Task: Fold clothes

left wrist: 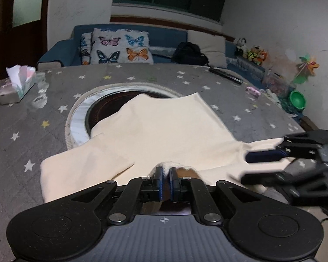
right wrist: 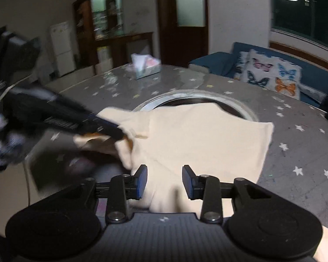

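Left wrist view: a cream garment (left wrist: 159, 131) lies partly folded on the star-patterned bench (left wrist: 21, 118), work still in progress.

The left hand-held gripper (left wrist: 165, 172) has its jaws together, pinching a raised bit of the garment's near edge. The right hand-held gripper (right wrist: 165, 174) has its jaws apart over the cloth, gripping nothing. One sleeve already lies folded over the body, while the far part drapes over the round opening (left wrist: 83, 109) in the bench. By the look of it, further folds and squaring up remain.
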{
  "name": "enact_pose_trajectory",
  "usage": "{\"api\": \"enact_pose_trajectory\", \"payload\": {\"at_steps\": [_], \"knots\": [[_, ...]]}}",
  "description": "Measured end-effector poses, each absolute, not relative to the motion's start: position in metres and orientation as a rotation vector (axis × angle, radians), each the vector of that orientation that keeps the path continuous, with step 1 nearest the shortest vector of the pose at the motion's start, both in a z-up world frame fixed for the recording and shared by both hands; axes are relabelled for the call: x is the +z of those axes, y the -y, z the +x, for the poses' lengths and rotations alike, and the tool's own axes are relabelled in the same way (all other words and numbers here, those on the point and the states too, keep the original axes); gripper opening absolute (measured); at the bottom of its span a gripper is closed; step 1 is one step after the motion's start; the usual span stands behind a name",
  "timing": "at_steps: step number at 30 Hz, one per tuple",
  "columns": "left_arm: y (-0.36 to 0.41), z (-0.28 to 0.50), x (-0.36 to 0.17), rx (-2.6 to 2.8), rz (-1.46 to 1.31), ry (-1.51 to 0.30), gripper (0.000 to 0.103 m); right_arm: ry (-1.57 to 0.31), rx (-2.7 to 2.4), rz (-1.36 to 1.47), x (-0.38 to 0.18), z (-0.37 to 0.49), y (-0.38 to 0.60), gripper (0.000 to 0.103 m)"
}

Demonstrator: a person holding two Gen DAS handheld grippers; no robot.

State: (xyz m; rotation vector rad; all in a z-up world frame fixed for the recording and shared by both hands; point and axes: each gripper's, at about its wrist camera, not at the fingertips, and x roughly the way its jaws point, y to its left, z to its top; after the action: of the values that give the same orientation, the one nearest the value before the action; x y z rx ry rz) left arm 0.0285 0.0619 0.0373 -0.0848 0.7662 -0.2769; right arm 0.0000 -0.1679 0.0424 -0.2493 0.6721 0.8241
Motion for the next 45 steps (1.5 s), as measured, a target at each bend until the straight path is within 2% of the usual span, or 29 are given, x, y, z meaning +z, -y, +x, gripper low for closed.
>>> {"api": "enact_pose_trajectory", "payload": {"at_steps": [10,12,14,15,21,25,29,34,40,45], "knots": [[-0.061,0.034,0.035,-0.273,-0.092,-0.774,0.007,-0.680,0.849,-0.448,0.008,-0.025,0.120,0.033],[-0.062,0.032,0.035,-0.276,-0.092,-0.772,0.006,-0.674,0.823,-0.468,0.002,-0.026,0.116,0.026],[-0.064,0.030,0.036,-0.276,-0.090,-0.772,0.006,-0.663,0.801,-0.474,0.002,-0.028,0.117,0.007],[-0.065,0.028,0.036,-0.278,-0.087,-0.771,0.006,-0.658,0.793,-0.467,0.004,-0.027,0.120,0.003],[-0.065,0.006,0.044,-0.335,-0.037,-0.754,0.005,-0.688,0.811,-0.308,0.050,-0.019,0.160,0.003],[-0.058,-0.019,0.047,-0.414,0.052,-0.743,0.007,-0.773,0.900,-0.255,0.071,-0.018,0.180,0.004],[-0.055,-0.034,0.051,-0.452,0.114,-0.731,0.007,-0.835,0.942,-0.314,0.058,-0.026,0.181,0.005],[-0.058,-0.022,0.053,-0.419,0.105,-0.714,0.007,-0.777,0.868,-0.292,0.059,-0.016,0.181,0.009],[-0.044,0.014,0.027,-0.418,0.082,-0.767,0.007,-0.744,0.788,-0.325,0.039,0.009,0.163,0.011],[-0.031,0.025,0.003,-0.450,0.097,-0.836,0.007,-0.808,0.798,-0.336,0.017,0.019,0.155,0.017]]}}
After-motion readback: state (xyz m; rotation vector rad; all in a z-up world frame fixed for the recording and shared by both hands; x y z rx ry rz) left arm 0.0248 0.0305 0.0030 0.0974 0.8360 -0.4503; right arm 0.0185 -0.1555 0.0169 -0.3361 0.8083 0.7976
